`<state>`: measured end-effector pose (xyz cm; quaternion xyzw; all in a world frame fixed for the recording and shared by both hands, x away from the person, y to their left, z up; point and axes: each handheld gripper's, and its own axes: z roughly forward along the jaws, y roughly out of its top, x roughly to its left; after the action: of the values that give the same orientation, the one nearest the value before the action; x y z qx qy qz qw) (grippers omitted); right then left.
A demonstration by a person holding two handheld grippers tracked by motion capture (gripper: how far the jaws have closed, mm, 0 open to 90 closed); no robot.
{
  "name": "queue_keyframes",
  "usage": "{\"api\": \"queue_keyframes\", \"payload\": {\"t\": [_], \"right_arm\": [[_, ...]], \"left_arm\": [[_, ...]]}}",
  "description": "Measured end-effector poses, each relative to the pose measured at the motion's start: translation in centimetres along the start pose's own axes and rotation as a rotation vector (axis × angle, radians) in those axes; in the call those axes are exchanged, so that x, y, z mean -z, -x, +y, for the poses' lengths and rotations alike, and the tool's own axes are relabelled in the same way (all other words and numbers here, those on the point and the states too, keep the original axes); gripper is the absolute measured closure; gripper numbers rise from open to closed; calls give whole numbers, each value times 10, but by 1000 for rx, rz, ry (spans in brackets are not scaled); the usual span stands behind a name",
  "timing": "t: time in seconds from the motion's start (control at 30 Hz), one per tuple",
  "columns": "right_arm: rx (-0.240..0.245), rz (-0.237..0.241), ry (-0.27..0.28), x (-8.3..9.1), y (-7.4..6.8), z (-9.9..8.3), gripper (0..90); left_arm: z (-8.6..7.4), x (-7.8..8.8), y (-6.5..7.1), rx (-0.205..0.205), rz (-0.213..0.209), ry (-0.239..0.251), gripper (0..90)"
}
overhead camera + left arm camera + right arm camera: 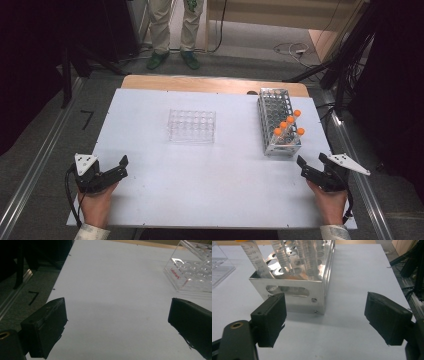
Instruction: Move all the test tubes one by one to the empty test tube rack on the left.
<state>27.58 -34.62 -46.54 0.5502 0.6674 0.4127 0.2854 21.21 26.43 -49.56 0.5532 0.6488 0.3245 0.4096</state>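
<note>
Both our claws, left claw (111, 168) and right claw (311, 161), gape wide and empty over the smooth white tabletop (210, 170), the perforated metal rack (278, 122) of orange-capped tubes (290, 123), seemingly clear plastic, just beyond the right one.

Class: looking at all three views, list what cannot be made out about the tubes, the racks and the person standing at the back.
- Tube caps: cut off by the right gripper view's top edge.
- Clear rack: cropped by the left gripper view's right edge.
- Tube markings: too small in the high view.
- Standing person: cut above the legs by the top edge.
</note>
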Motion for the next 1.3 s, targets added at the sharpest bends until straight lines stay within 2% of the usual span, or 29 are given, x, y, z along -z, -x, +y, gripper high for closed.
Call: {"api": "queue_keyframes", "payload": {"t": [0.1,0.37,0.47,0.6,0.73,0.87,1.3], "right_arm": [[-11,16,8,-5,0,6,207],[6,10,48,-18,-2,22,371],[25,8,72,-22,-4,27,436],[50,11,74,-30,-9,31,513],[84,0,77,-36,-13,32,558],[91,-10,85,-41,-14,32,610],[117,-24,74,-51,-18,29,690]], "left_arm": [[0,0,2,-2,-2,0,22],[0,-2,1,-8,-1,-3,22],[0,-2,1,-11,1,-5,22],[0,-1,2,-18,4,-6,22],[0,-1,2,-19,5,-4,22],[0,-1,1,-17,6,-4,22],[0,-1,1,-21,4,-5,22]]}}
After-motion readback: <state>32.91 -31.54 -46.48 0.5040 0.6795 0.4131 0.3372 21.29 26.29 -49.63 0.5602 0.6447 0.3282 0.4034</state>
